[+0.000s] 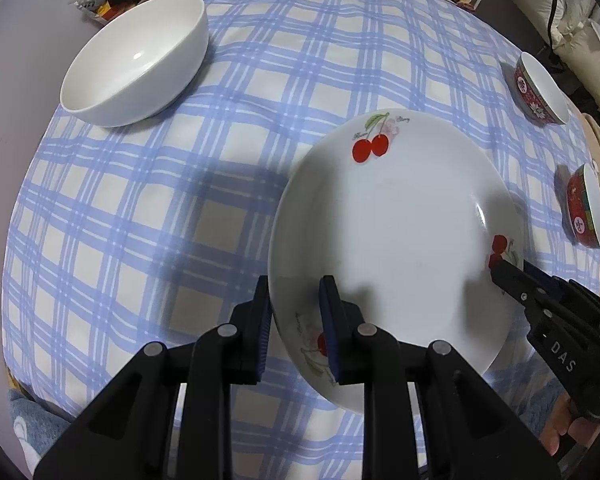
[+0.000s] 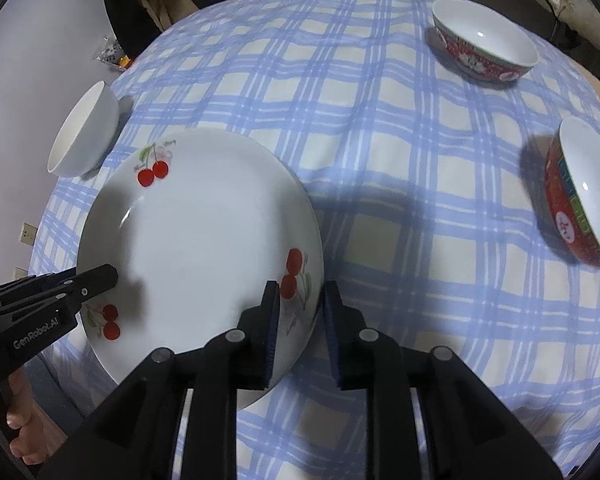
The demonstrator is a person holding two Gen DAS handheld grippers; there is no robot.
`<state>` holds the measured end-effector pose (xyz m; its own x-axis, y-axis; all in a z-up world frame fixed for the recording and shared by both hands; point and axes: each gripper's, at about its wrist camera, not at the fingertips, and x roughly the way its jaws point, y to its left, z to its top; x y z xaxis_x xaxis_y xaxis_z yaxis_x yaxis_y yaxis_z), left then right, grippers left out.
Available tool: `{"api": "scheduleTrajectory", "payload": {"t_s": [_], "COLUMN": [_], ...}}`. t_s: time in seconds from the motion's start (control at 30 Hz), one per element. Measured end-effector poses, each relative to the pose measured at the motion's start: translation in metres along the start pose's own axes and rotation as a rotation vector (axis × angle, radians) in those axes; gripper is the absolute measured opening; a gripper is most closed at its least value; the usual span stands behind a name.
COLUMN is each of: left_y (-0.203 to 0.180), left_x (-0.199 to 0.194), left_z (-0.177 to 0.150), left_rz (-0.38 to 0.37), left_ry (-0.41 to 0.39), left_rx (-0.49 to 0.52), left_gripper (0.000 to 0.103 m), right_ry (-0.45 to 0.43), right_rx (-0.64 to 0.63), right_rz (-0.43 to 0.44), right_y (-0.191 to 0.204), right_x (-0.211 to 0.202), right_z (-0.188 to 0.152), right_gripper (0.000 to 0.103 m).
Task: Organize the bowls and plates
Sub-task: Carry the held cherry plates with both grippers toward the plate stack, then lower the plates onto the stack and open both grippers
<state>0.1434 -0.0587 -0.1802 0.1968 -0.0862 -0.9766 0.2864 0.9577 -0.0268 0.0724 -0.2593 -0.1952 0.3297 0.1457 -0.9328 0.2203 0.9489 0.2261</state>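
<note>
Cherry plate (image 1: 396,240) is straddled at opposite rims by both tools, low over or on the checked bench (image 1: 140,220); can't tell which. Left tool (image 1: 296,332) and right tool (image 2: 300,332): jaws slightly apart around the rim, w/ gaps visible, not clamped. Looks like set-down or release, imo. Next move prob calls for backing off, then a bowl. White bowl (image 1: 136,60) and both red bowls (image 2: 486,46) (image 2: 584,196) are seen empty, plate too.

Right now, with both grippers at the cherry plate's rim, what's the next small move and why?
Probably squeeze both grippers shut on the rim before lifting. The left gripper and right gripper straddle opposite edges of the cherry plate, but plate shows between each pair of pads, so I cannot tell that either grip is firm.
</note>
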Motion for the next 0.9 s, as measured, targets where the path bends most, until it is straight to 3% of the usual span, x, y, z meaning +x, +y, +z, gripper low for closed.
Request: {"api": "scheduleTrajectory", "payload": {"t_s": [0.57,0.67,0.77,0.9], "left_y": [-0.013,-0.014,-0.002,0.014], "left_x": [0.001,0.000,-0.003,-0.028], "left_z": [-0.006,-0.004,-0.001,0.007], "left_rz": [0.056,0.043,-0.018,-0.026], "left_ry": [-0.013,0.005,0.039,0.000], "left_rx": [0.076,0.097,0.044,0.023], "left_gripper": [0.026,0.026,0.026,0.026], "right_ry": [0.006,-0.007,-0.027,-0.049], "right_rx": [-0.004,-0.004,0.029,0.041], "right_rz": [-0.011,-0.013,-0.005,0.008], "right_y": [0.005,0.004,0.002,0.002], "right_x": [0.005,0.002,-0.002,-0.010], "right_z": [0.001,0.002,0.005,0.008], "right_gripper": [0.025,0.025,0.026,0.032]}}
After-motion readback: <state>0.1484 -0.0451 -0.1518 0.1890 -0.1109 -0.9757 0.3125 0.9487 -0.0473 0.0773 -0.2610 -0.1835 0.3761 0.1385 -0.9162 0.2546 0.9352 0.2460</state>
